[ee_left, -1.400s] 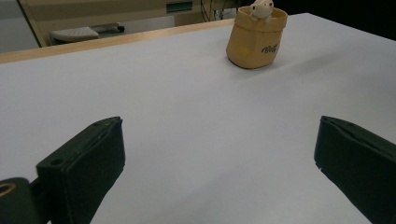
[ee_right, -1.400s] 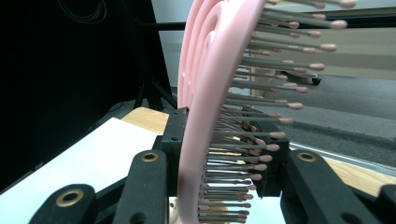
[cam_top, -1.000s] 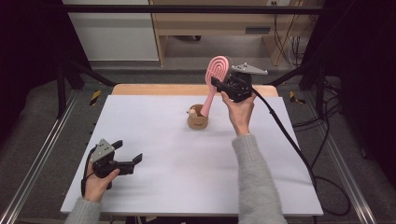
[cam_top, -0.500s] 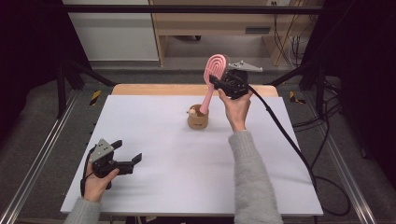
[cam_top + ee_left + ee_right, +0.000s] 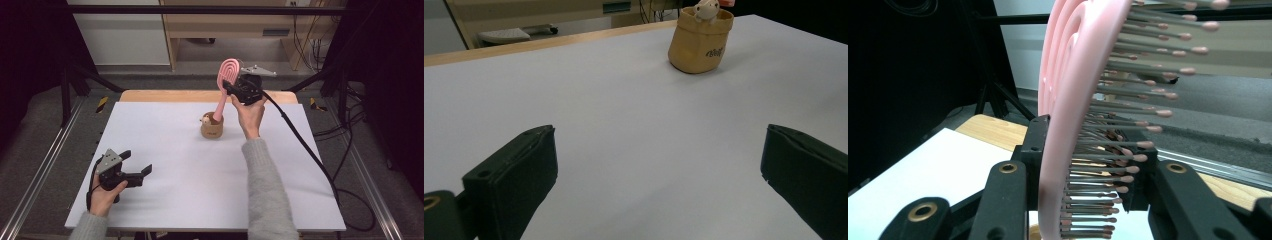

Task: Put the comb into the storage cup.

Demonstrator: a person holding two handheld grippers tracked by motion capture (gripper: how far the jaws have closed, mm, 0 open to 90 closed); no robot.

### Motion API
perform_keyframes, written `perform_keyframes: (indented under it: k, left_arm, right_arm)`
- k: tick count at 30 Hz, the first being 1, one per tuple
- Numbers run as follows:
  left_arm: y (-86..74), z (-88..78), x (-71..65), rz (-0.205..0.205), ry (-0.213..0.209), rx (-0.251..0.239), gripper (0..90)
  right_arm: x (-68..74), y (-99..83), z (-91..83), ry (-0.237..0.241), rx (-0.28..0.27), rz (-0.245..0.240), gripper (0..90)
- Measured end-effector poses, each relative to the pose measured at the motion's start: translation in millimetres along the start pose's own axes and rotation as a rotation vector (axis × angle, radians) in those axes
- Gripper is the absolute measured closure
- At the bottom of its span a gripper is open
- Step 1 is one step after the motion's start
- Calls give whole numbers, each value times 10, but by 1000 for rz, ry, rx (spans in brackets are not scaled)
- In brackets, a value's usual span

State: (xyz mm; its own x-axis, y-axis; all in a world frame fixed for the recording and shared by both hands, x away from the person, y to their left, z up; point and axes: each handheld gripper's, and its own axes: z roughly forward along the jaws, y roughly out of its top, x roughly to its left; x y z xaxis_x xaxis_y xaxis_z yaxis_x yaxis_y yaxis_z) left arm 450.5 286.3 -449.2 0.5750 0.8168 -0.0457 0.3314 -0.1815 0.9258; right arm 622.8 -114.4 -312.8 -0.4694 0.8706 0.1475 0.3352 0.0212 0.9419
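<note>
Table (image 5: 165,165): white; the pot stands near its far edge.
Pot (image 5: 212,127): tan, upright, with a small figure at its rim; unmoved.
Brush (image 5: 226,85): pink; handle end in the pot, head leaning up and right of it, barely shifted from a second ago, so insertion looks nearly complete.
Right hand-held gripper (image 5: 235,88): clamped on the brush head, above and right of the pot.
Left hand-held gripper (image 5: 141,175): jaws wide, idle, well to the pot's near left.

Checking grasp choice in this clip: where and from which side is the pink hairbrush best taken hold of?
Probably at the head. The pink hairbrush stands handle-down in the tan cup, so only the upper part is free. Come in level from the person's right, as the right gripper does: one jaw on the flat back, the other on the bristle side.
</note>
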Motion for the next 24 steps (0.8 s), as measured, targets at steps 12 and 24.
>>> perform_keyframes:
  k: [12, 24]
  left_arm:
    - [0, 1, -1, 1, -2, 0, 18]
    - [-1, 1, -2, 0, -3, 0, 17]
  right_arm:
    - [6, -64, 102, -20, 8, -7, 636]
    - [26, -156, 191, -27, 31, -18, 636]
